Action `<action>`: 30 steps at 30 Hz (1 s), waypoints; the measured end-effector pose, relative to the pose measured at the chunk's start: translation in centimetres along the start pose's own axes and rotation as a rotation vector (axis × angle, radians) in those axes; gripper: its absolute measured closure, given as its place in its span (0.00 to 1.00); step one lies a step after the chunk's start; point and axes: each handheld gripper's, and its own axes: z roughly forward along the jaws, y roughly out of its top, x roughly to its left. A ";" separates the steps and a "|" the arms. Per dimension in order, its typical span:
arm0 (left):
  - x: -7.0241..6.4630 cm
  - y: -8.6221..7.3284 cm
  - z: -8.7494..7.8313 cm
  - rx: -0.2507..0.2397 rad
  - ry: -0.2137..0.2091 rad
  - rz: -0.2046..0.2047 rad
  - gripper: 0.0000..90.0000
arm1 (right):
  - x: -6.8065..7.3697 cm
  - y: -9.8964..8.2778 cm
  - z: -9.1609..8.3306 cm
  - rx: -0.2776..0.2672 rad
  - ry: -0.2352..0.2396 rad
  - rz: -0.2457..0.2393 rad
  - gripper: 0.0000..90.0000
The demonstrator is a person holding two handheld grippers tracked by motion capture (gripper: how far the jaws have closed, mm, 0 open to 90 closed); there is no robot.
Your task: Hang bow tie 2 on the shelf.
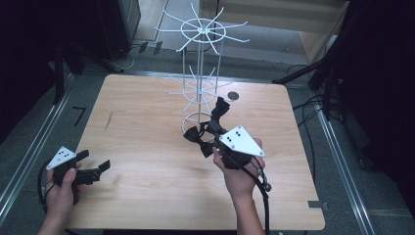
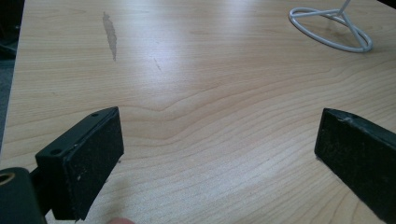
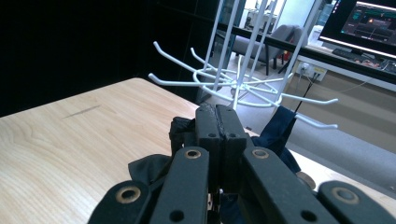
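A white wire hook rack (image 1: 200,73) stands at the middle back of the wooden table (image 1: 147,147). Just in front of its base ring, my right gripper (image 1: 211,131) is shut on a black bow tie (image 1: 194,133), held a little above the table, and the tie's strap (image 1: 221,108) trails up toward the rack. In the right gripper view the jaws meet at my right gripper (image 3: 219,114) and dark fabric (image 3: 280,130) spills out on both sides, below the rack's lower hooks (image 3: 243,84). My left gripper (image 1: 94,160) rests at the front left, open and holding nothing; the same shows for my left gripper (image 2: 219,140).
A small dark round disc (image 1: 233,96) lies on the table right of the rack. The rack's base ring (image 2: 331,28) shows far ahead in the left gripper view. Black stands and cables surround the table. Bare wood lies between the two hands.
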 end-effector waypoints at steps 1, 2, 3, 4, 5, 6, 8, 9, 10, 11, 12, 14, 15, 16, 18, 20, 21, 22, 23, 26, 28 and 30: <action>0.0 0.0 0.0 0.001 -0.001 0.000 0.02 | 0.0 0.1 0.1 0.002 -0.001 0.000 1.00; 0.0 0.0 0.0 0.000 -0.001 -0.001 0.02 | -0.1 0.1 0.1 0.002 -0.001 0.000 1.00; 0.0 0.0 0.0 0.003 -0.002 0.000 0.02 | -0.2 0.2 0.2 0.002 -0.002 -0.004 1.00; 0.0 0.0 0.0 0.003 -0.002 0.000 0.02 | -0.3 0.3 0.3 0.002 -0.003 -0.008 1.00; 0.0 0.0 0.0 0.002 -0.002 -0.001 0.02 | -0.4 0.3 0.4 0.001 -0.007 -0.007 1.00; 0.0 0.0 0.0 -0.001 -0.003 -0.002 0.02 | -0.5 0.3 0.5 0.002 -0.005 -0.005 1.00; 0.0 0.0 0.0 0.002 -0.006 -0.003 0.02 | -0.6 0.3 0.6 0.002 -0.008 -0.001 1.00; 0.0 0.0 0.0 0.002 -0.006 -0.003 0.02 | -0.7 0.3 0.7 0.003 -0.010 -0.005 1.00; 0.0 0.0 0.0 0.001 -0.006 -0.003 0.02 | -0.8 0.3 0.8 0.004 -0.011 -0.007 1.00; 0.0 0.0 0.0 0.000 -0.006 -0.004 0.02 | -0.8 0.3 0.8 0.004 -0.011 -0.006 1.00; 0.0 0.0 0.0 0.001 -0.006 -0.003 0.02 | -0.8 0.4 0.9 0.004 -0.011 -0.007 1.00; 0.0 0.0 0.0 0.000 -0.006 -0.003 0.02 | -0.8 0.4 0.9 0.003 -0.012 -0.008 1.00; 0.0 0.0 0.0 0.000 -0.006 -0.004 0.02 | -0.9 0.5 1.0 0.002 -0.011 -0.006 1.00; 0.0 0.0 0.0 0.000 -0.007 -0.004 0.02 | -0.9 0.6 1.0 0.002 -0.013 -0.009 1.00; 0.0 0.0 0.0 -0.001 -0.006 -0.004 0.02 | -0.9 0.7 1.0 -0.003 -0.013 -0.012 1.00; 0.0 0.0 0.0 0.000 -0.007 -0.003 0.02 | -1.0 0.9 1.1 -0.002 -0.016 -0.015 1.00; 0.0 0.0 0.0 0.002 -0.006 0.001 0.02 | -1.1 0.9 1.1 -0.003 -0.015 -0.017 1.00; 0.0 0.0 0.0 0.001 -0.007 -0.002 0.02 | -1.2 1.0 1.1 -0.003 -0.017 -0.020 1.00; 0.0 0.0 0.0 0.002 -0.007 -0.003 0.02 | -1.2 1.1 1.2 -0.004 -0.018 -0.021 1.00; 0.0 0.0 0.0 0.003 -0.006 0.000 0.02 | -1.5 1.4 1.2 -0.003 -0.021 -0.022 1.00; 0.0 0.0 0.0 0.003 -0.006 0.000 0.02 | -1.6 1.5 1.4 0.001 -0.025 -0.024 1.00; 0.0 0.0 0.0 0.002 -0.007 -0.003 0.02 | -1.7 1.5 1.5 0.005 -0.026 -0.026 1.00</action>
